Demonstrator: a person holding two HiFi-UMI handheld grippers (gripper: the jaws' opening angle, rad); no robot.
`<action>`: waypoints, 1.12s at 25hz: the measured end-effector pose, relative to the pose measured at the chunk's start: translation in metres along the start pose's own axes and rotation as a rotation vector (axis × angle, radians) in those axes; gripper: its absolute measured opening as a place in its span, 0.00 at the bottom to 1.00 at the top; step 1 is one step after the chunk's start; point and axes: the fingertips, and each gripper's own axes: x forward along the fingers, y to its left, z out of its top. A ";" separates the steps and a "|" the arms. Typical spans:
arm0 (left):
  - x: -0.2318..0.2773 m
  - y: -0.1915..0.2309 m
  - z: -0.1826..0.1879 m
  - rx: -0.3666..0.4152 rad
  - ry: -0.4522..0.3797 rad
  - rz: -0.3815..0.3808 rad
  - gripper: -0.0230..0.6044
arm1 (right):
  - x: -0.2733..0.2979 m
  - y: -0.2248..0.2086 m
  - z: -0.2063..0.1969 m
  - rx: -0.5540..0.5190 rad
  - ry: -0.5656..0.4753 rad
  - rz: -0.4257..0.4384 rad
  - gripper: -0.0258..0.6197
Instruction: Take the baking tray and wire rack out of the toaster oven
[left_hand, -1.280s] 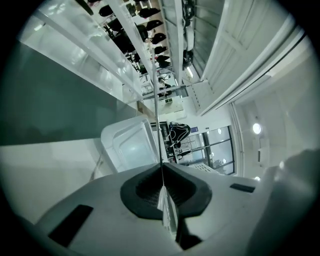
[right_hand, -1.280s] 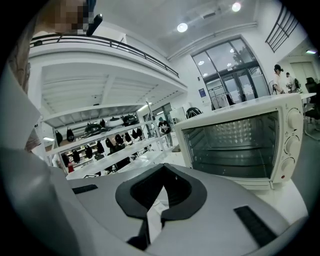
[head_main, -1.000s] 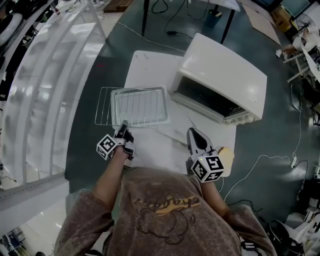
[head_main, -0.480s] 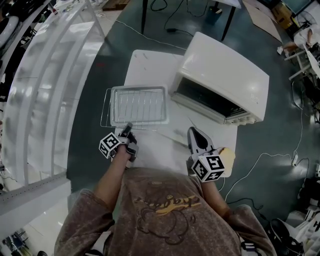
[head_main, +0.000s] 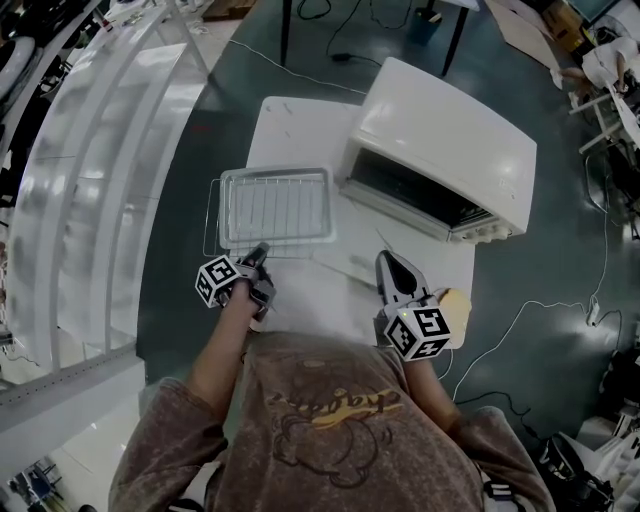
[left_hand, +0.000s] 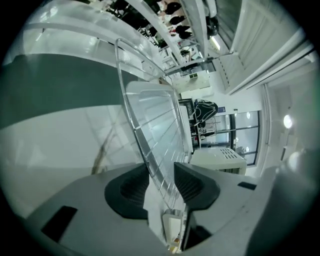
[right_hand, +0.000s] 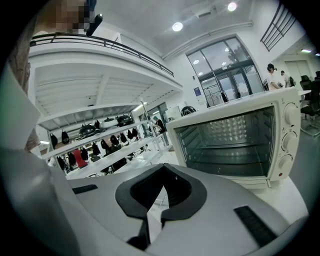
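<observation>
Your left gripper (head_main: 258, 250) has just been opening its jaws. They sit loose around the near edge of the thin metal wire rack (head_main: 211, 215). The shiny silver baking tray (head_main: 277, 205) lies stacked with that rack on the white table (head_main: 300, 125), left of the open white toaster oven (head_main: 450, 140). Your right gripper (head_main: 388, 262) is squeezed closed with nothing in it.

A white counter (head_main: 300, 130) stands on a dark green floor (head_main: 170, 270). One thin white cable (head_main: 520, 306) trails over the floor to its right, and another (head_main: 300, 73) runs past its far end. To the left lies a long glossy white structure (head_main: 90, 180) (what it is, I cannot tell). The right gripper view shows tall glass doors (right_hand: 225, 70), round ceiling lights (right_hand: 177, 26) and shelves (right_hand: 100, 142) of dark things.
</observation>
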 end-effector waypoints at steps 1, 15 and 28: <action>0.000 0.000 -0.002 -0.011 0.010 0.002 0.27 | -0.002 -0.001 0.000 0.000 -0.002 -0.001 0.03; -0.014 0.009 -0.026 -0.038 0.064 0.019 0.33 | -0.027 -0.001 -0.007 -0.002 -0.021 -0.003 0.03; -0.053 -0.146 -0.035 0.428 0.015 -0.200 0.33 | -0.048 0.000 -0.002 -0.014 -0.055 -0.001 0.03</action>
